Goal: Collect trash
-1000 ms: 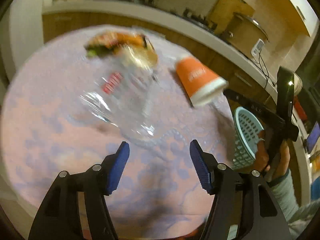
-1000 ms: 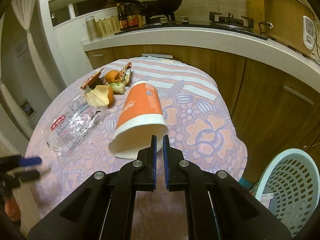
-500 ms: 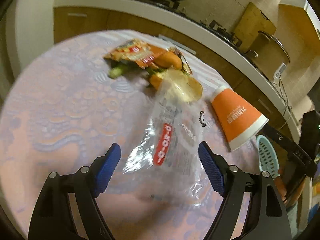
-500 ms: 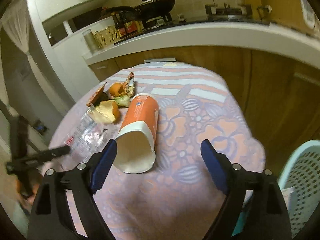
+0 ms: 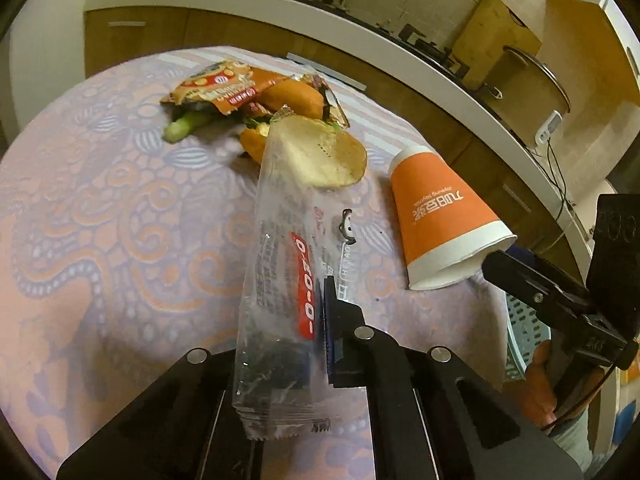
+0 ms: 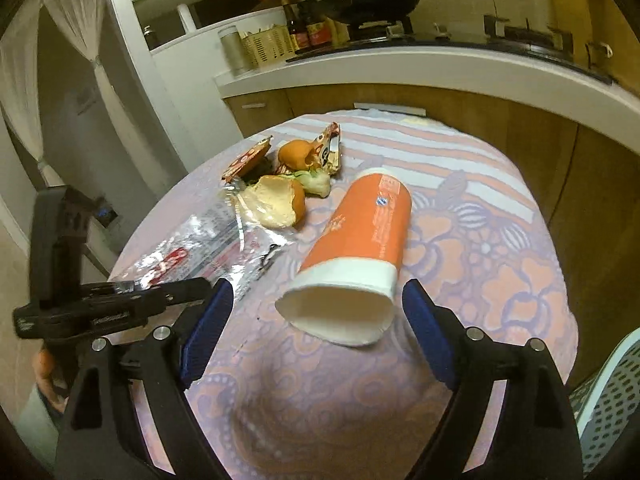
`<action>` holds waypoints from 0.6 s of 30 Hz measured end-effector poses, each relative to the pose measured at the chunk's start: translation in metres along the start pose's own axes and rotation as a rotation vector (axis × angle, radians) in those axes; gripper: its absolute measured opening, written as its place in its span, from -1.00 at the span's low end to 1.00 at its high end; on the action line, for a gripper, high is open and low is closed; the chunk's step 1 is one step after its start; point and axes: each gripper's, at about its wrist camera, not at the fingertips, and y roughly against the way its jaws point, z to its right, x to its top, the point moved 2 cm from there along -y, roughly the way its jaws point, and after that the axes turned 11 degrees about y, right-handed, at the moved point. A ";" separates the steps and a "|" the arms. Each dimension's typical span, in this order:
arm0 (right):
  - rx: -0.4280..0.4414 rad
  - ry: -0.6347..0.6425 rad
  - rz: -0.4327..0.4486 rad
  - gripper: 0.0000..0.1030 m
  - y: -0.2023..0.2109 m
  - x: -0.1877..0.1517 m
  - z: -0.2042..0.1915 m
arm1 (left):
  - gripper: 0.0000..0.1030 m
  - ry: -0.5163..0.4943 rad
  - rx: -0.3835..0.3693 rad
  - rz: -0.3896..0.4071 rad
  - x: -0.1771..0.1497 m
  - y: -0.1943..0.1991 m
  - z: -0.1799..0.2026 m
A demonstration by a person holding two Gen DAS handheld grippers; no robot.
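Observation:
My left gripper (image 5: 316, 320) is shut on the near end of a clear plastic wrapper (image 5: 288, 240) with a red label; the wrapper's far end lies under a piece of orange peel (image 5: 320, 156). The wrapper also shows in the right wrist view (image 6: 208, 240). An orange paper cup (image 5: 440, 220) lies on its side on the table. In the right wrist view my right gripper (image 6: 316, 320) is open, its jaws either side of the mouth of the cup (image 6: 352, 256). Behind lie a snack packet (image 5: 224, 88), more peel (image 6: 294, 154) and a green stalk (image 5: 186, 126).
The round table has a pink and purple floral cloth (image 5: 100, 220). A pale blue perforated basket (image 6: 612, 408) stands by the table's right side, also in the left wrist view (image 5: 524, 340). A wooden kitchen counter (image 6: 440, 64) runs behind.
My left gripper has closed on the wrapper's near end. My right gripper has opened from shut and come closer to the cup's mouth.

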 end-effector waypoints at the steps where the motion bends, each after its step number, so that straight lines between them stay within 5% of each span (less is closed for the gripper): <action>1: -0.001 -0.010 -0.001 0.60 -0.002 0.002 0.000 | -0.96 -0.003 0.003 0.012 -0.001 0.004 0.001; 6: -0.023 -0.078 -0.021 0.54 -0.022 0.013 0.007 | -0.97 -0.058 0.069 0.108 -0.005 0.024 0.015; 9: -0.028 -0.107 -0.043 0.07 -0.031 0.015 0.011 | -0.98 -0.063 0.083 0.134 -0.004 0.029 0.018; 12: -0.008 -0.154 -0.051 -0.10 -0.032 0.014 0.016 | -1.00 -0.076 0.075 0.145 -0.004 0.032 0.024; 18: -0.032 -0.157 0.000 -0.16 -0.004 0.010 0.021 | -1.00 -0.125 0.043 0.177 -0.010 0.039 0.049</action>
